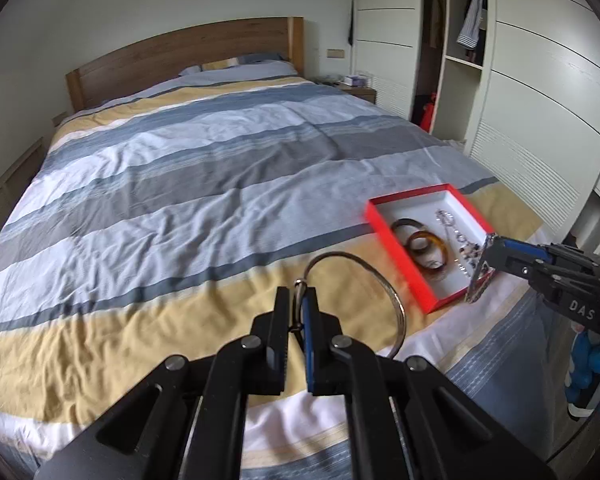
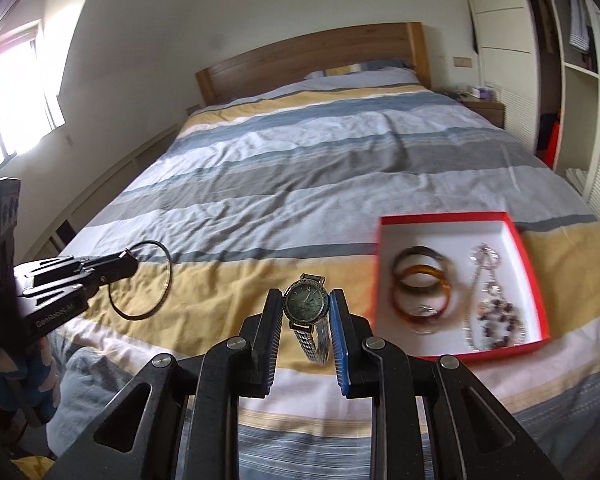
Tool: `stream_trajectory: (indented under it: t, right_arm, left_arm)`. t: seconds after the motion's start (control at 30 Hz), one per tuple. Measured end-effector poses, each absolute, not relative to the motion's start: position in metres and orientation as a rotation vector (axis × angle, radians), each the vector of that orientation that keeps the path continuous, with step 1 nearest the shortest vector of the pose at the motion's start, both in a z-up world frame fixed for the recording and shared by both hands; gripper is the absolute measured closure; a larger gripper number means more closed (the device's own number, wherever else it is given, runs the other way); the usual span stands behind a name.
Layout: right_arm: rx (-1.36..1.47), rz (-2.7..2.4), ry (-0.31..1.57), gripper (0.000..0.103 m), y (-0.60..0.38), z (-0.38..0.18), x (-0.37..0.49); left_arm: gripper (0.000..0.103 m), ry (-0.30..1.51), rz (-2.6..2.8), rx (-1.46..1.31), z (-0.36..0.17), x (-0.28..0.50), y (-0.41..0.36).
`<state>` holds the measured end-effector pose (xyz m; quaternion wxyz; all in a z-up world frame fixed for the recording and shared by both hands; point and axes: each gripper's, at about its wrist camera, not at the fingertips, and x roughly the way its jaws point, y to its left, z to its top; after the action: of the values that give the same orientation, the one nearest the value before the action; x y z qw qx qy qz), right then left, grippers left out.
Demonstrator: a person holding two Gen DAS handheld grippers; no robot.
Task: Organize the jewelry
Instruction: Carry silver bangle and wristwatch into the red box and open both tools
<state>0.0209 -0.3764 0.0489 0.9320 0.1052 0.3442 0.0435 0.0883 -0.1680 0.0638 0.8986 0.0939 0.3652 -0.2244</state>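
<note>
The bed [image 1: 180,184] lies wide and bare left of the red box [image 2: 534,280], whose blurred bangles [image 2: 420,284] and beads are hard to tell apart. Left tool [image 1: 298,300] clenched on a thin bangle [image 1: 400,316]; right tool [image 2: 305,308] grips a watch [image 2: 305,304], both above the bed's near edge

This is a bedroom in someone's home. A made bed [image 1: 204,184] fills most of it, with a wooden headboard [image 1: 180,56] against the pale wall and a duvet striped blue, grey, white and yellow. Pillows [image 1: 240,65] lie at the head, and a small nightstand [image 1: 358,90] stands beside it. Along 1 side runs a white built-in wardrobe [image 1: 540,92], 1 section open with clothes hanging [image 1: 470,20]. Daylight comes through a window [image 2: 16,96].
</note>
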Motion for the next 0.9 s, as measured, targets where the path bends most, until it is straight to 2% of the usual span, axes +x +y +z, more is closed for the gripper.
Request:
stream_trajectory:
  t: [0.47, 0.9]
  right_arm:
    - [0.265, -0.085, 0.803, 0.08, -0.51, -0.011, 0.046]
    - [0.246, -0.068, 0.904, 0.079, -0.54, -0.062, 0.074]
  left_arm:
    - [0.098, 0.84, -0.661, 0.283, 0.011, 0.124, -0.323]
    - [0.098, 0.934, -0.732, 0.381, -0.058, 0.141, -0.403]
